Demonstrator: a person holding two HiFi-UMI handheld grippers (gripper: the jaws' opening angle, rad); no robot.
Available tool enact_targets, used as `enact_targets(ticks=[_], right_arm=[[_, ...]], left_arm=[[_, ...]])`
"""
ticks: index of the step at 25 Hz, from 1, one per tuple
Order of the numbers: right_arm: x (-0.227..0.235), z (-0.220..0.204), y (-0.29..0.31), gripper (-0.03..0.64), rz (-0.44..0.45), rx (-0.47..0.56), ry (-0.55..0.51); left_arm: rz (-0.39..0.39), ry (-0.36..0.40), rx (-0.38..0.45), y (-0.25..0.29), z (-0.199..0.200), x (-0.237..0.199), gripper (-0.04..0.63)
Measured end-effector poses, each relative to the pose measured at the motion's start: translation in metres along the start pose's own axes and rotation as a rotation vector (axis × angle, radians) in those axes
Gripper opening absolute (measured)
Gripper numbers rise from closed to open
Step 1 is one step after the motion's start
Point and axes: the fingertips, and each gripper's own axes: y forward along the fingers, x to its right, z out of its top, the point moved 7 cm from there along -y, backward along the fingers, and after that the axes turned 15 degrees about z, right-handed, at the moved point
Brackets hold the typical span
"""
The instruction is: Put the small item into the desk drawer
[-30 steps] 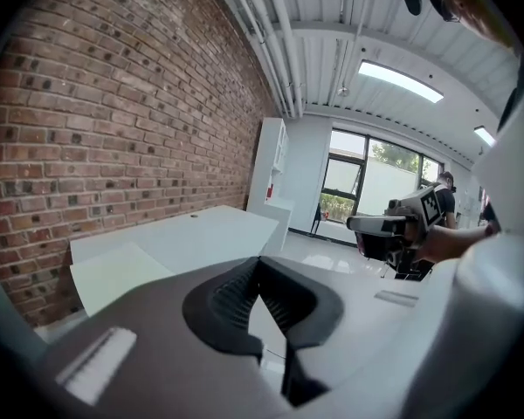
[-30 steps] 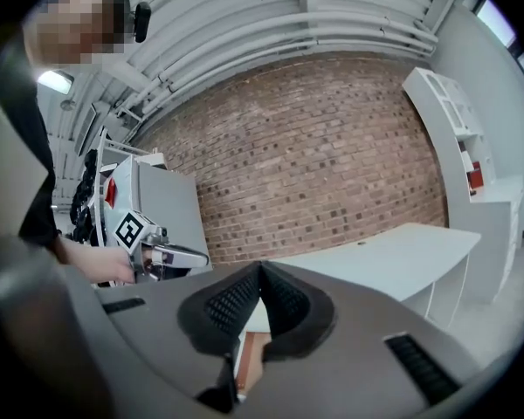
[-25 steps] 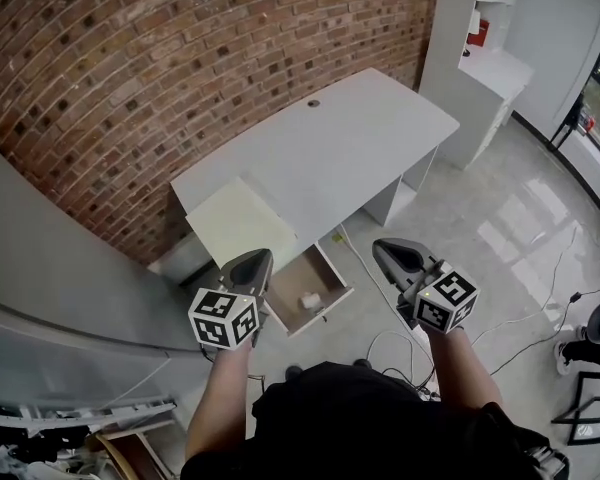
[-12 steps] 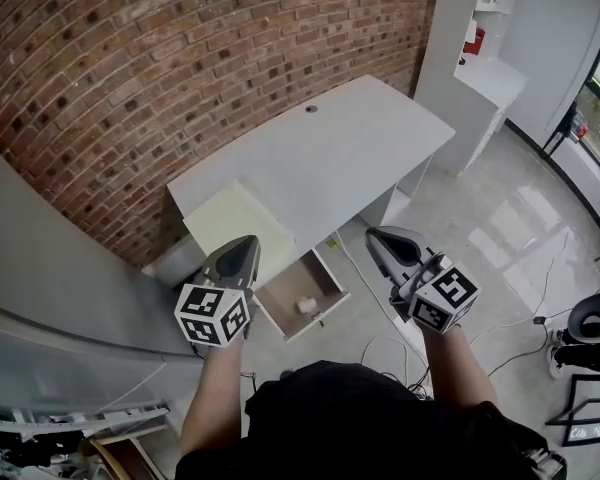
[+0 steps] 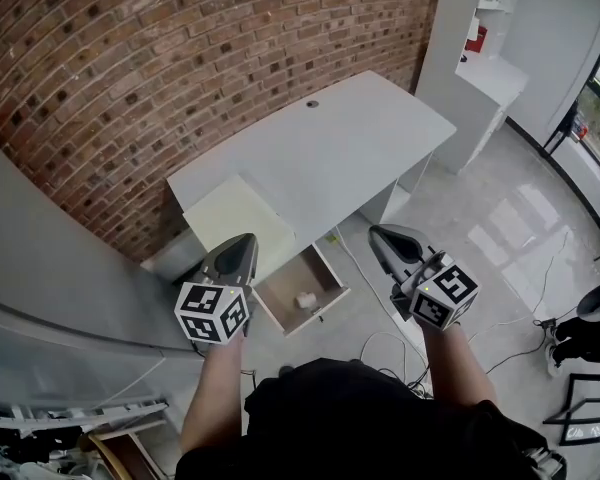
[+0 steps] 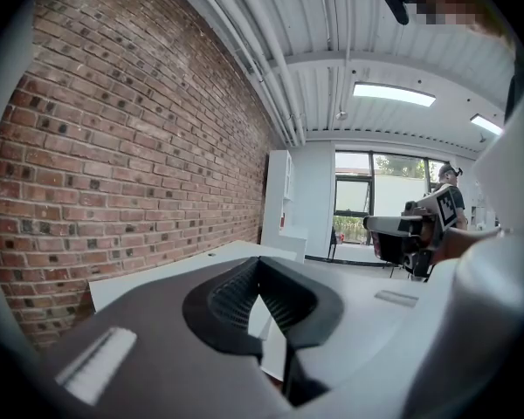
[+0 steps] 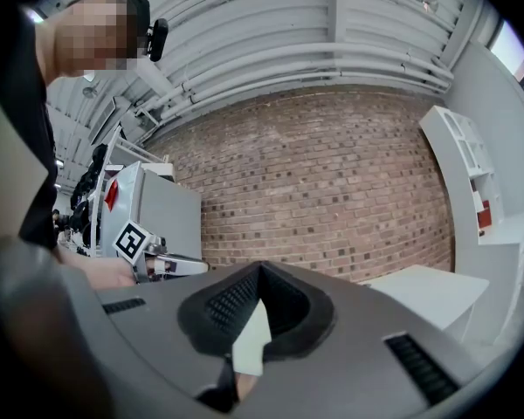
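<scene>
- Since the small item (image 5: 305, 300) already lies on the floor of the open desk drawer (image 5: 326, 272), the placing looks done, and the step in hand seems to be pushing the drawer shut.
- The left gripper (image 5: 243, 245) has its jaws together at the tips and holds nothing. The right gripper (image 5: 384, 239) is likewise fully closed and empty. Both hang well apart from the drawer, one on each side of it.
- Closed jaws suit a push, so I would leave them as they are and bring one claw down to the drawer's front panel.
- It is best to meet the panel at its middle and press straight in toward the desk (image 5: 330, 148), so the drawer does not skew.
- A slow push is wise, since the item looks light and a shove may send it sliding.
- The claw should pass under the pale board (image 5: 235, 220) on the desk corner above, clear of the cables (image 5: 378, 345) on the floor.
</scene>
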Motion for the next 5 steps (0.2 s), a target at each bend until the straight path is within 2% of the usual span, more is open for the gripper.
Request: enact_targets(ticks=[5], right_arm=[[-0.0012, 0.0015, 0.0013, 0.012, 0.01, -0.002, 0.003]], left_arm=[[-0.003, 0.003, -0.006, 0.0002, 0.0004, 0.0026, 0.011]])
